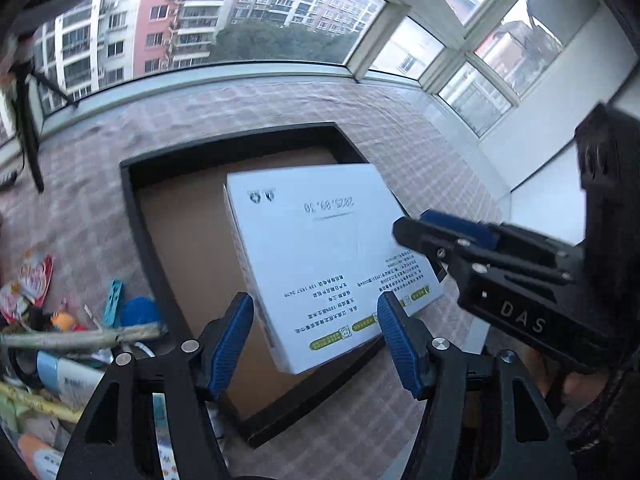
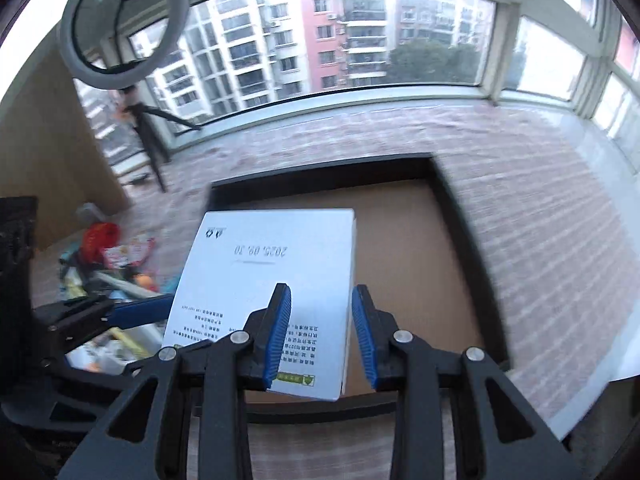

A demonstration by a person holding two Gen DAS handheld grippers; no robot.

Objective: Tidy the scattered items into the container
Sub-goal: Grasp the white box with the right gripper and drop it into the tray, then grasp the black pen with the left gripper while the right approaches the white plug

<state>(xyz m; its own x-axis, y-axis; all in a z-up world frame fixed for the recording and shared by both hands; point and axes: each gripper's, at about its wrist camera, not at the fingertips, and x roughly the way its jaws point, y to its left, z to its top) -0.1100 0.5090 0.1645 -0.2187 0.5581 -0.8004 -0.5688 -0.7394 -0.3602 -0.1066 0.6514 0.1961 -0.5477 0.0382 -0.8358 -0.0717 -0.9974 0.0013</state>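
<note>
Box: flat white carton, smooth printed face with black text and green labels, square corners; tilted in the air over the tray, its near edges at the tongs.
Left gripper: black frame, 2 blue ribbed pads set wide; the box's near end lies between them, and both pads meet its sides, so it looks clamped across its width.
Right gripper: same build, jaws half apart; the box's thin right edge sits between the 2 pads, the left pad lying over its printed face. Whether the right pad presses the underside I cannot tell.
Tray: shallow rectangle, black rim, plain brown cardboard-like floor, directly beneath the box.
Cloth: pinkish checked fabric under the tray, soft and slightly wrinkled.
Clutter: heap of colourful packets, tubes and a blue round thing, left of the tray, well apart from the box.
</note>
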